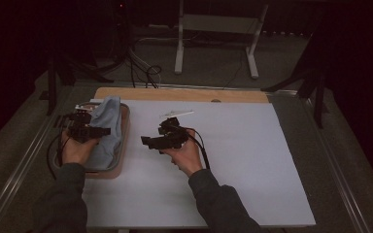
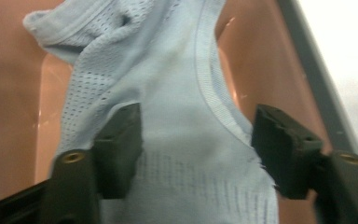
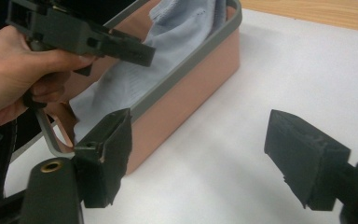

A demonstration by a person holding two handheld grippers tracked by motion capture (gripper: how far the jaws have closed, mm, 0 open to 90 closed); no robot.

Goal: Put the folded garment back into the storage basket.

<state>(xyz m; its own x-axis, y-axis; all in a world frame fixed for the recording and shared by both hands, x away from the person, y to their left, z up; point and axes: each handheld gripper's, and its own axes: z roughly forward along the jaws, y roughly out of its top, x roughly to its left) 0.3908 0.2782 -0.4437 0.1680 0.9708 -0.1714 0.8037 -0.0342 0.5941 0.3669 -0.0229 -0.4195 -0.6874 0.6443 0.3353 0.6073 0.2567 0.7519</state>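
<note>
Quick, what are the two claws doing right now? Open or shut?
Left claw: open over the light blue cloth in the pink bin, not pinching it.
Right claw: open, holding nothing, above the white table.

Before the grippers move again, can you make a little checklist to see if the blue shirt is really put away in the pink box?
1. Blue shirt lies inside the pink box: ok.
2. Left gripper jaws stand apart, not pinching the shirt: ok.
3. Right gripper open with nothing between its jaws, over the white sheet: ok.
4. Shirt tucked fully below the box's rim: cannot tell.
5. Box sits flat on the table: ok.
</note>
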